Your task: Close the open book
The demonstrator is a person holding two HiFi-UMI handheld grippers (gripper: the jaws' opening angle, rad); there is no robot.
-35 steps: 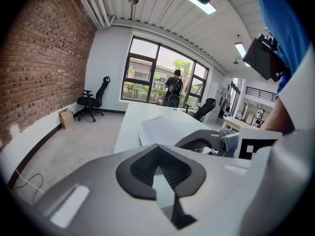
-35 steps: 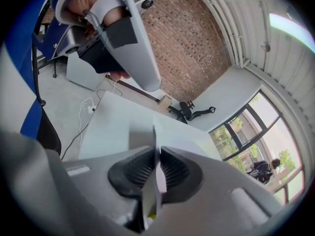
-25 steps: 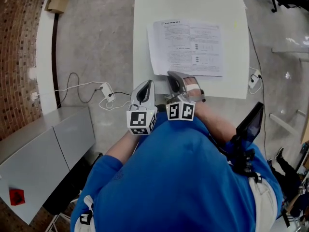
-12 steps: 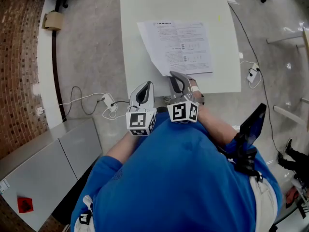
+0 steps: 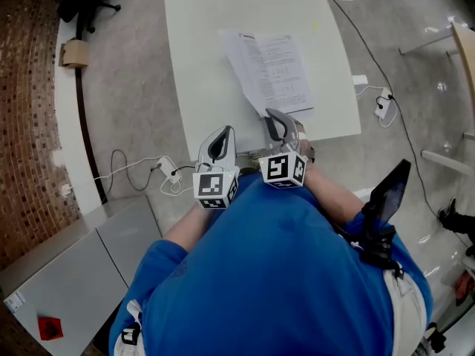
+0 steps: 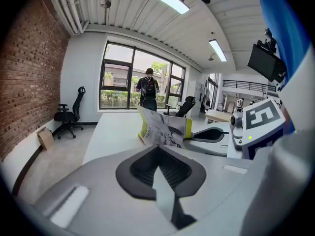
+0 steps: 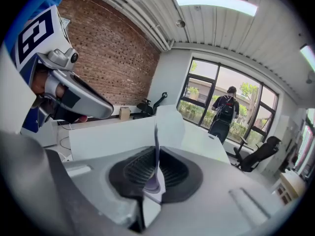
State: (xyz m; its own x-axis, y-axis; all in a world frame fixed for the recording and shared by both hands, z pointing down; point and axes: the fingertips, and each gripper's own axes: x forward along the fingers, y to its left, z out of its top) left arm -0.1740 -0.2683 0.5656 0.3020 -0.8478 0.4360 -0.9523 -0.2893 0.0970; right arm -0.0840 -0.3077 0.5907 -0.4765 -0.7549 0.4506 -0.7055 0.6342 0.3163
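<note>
Much bare desk lies open left of the book, which sits right of the middle and reaches near the front edge. My right tool is clenched on its lifted page; my left tool, just beside, is clenched and empty.

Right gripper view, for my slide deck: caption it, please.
Right gripper shut on a raised edge of the open book, white table beyond.

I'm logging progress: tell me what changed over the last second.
The right hand-held gripper, shut on the book's near edge, rolled and lifted that edge, so the book now looks narrower and partly raised. The left hand-held gripper stayed shut and empty beside it. The book is still on the table.
</note>
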